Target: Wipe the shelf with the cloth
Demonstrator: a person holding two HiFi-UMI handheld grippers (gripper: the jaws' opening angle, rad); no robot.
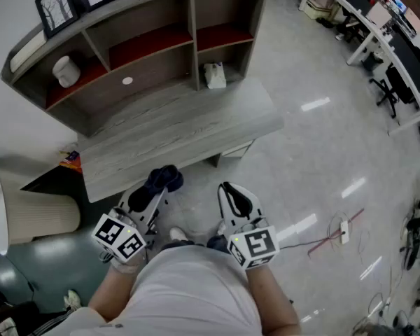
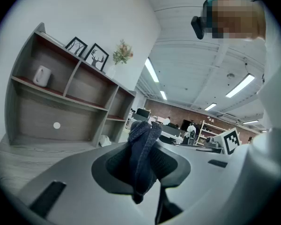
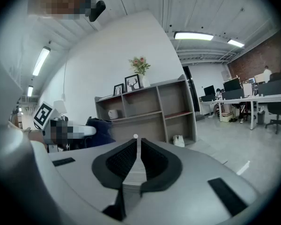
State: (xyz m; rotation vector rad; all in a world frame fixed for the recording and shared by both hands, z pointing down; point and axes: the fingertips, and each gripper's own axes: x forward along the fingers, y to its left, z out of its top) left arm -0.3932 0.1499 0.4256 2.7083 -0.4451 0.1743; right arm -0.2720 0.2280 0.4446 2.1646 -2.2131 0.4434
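Cloth (image 1: 164, 179), dark blue, is clenched in a bunch by the left gripper (image 1: 154, 191), with a wad left proud of the jaw tips, presumably so that fabric rather than plastic meets the wood. Shelf (image 1: 154, 47) is seen at 12 o'clock from both grippers and well apart from them, so no wiping contact is made yet. Right gripper (image 1: 234, 196) is held at 3 o'clock of the left, jaws drawn together on nothing, likely parked clear of the wiping path.
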